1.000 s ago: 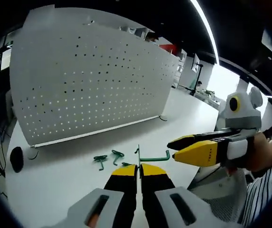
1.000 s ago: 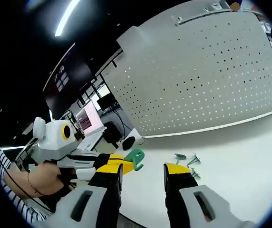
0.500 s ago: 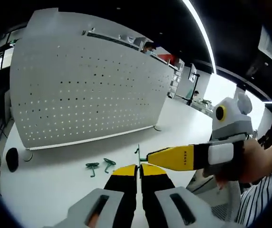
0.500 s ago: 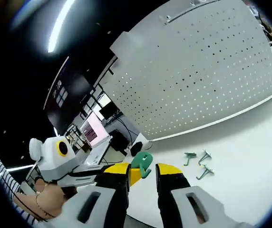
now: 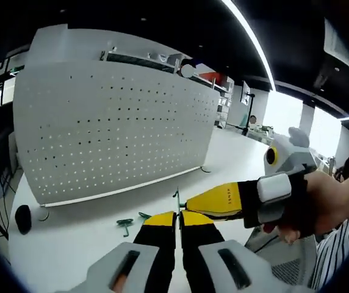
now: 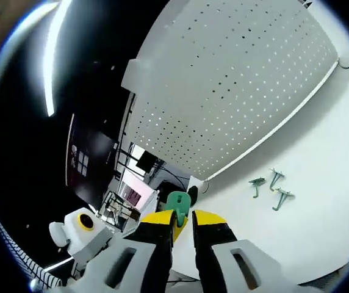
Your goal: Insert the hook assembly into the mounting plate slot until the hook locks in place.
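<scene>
L gripper point(image 5: 178, 215), yellow-tipped black jaws on a grey body, is pressed together w/ a thin green wire hook point(image 5: 176, 198) pinched between the tips; the wire's short end pokes up just above the jaw tips in the left gripper view. R gripper point(image 5: 190, 202), same yellow/black build, comes in from the right of that view held in a person's hand point(image 5: 321, 207), a striped sleeve point(image 5: 339, 259) below it; its yellow tips sit right at the same hook, just beside the L tips. In the right gripper view the R gripper point(image 6: 182, 215) has its jaws nearly closed, w/ a green plastic-coated hook end point(image 6: 177, 202) nipped between them, so it looks clamped on the hook too. L gripper point(image 6: 86, 235) shows low left there as a white-grey body.

Behind both stands the large white perforated metal mounting panel point(image 5: 113, 134), upright on the white tabletop point(image 5: 58, 244), rows of small holes across it; it's apart from both grippers, nothing touching it. Same panel point(image 6: 235, 91) tilts across the upper part of the right gripper view.

Spare green wire hooks point(image 5: 132, 221) lie loose on the table between the panel's foot and the grippers, approx three in a cluster point(image 6: 271, 185) in the right gripper view. Small dark round object point(image 5: 22, 218) sits on the table near the panel's left end; can't tell what it is. Long ceiling light strip point(image 5: 248, 43) overhead, office clutter far off.
</scene>
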`<state>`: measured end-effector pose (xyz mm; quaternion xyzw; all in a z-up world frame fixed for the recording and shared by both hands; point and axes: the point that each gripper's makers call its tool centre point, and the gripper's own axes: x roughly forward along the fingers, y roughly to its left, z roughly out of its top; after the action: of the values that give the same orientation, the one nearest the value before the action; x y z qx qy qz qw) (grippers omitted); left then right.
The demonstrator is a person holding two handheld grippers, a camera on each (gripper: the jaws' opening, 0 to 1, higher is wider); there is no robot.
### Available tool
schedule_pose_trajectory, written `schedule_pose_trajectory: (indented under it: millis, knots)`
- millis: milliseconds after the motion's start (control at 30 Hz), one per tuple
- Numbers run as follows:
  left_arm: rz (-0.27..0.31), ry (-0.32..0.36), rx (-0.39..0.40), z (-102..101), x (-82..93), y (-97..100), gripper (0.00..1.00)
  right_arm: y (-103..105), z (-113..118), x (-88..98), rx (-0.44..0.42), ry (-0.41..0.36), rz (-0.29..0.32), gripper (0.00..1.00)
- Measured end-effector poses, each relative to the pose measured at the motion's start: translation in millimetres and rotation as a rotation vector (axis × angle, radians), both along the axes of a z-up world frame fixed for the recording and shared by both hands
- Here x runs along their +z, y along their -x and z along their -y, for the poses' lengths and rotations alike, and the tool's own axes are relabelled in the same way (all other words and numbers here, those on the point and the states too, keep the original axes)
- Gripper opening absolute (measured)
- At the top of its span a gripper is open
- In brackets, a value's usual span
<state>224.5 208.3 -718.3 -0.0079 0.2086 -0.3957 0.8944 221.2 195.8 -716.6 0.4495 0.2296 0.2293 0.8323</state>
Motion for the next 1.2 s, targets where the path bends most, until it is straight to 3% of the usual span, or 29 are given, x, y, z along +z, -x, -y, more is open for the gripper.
schedule_pose_trajectory:
  millis: [467,533,600,1067,1200]
  knots:
    - [0.009,-0.007,0.006,-1.3,0.2,-0.2,0.01,-0.7,-1.4,1.9,-0.004,-0.029,-0.009,0.02]
    - [0.013,-0.01,0.005,-2.9,0.0,-0.5,0.01,-0.6,-3.0,2.2,0.008,-0.046,-0.013,0.01]
    - [0.017,-0.017,0.008,-5.2,-0.7,-1.4,0.01,-0.8,-6.4,1.1,0.015,-0.119,-0.058,0.0]
    - [0.066,-0.015,-0.004,-11.5,9.9,-3.5,0.02,-2.8,-14.2,13.9,0.063,-0.041,0.009,0.0]
    - [0.065,0.004,0.002,-16.7,13.8,-4.9,0.03,-3.8,-19.2,20.4,0.094,0.019,0.058,0.0]
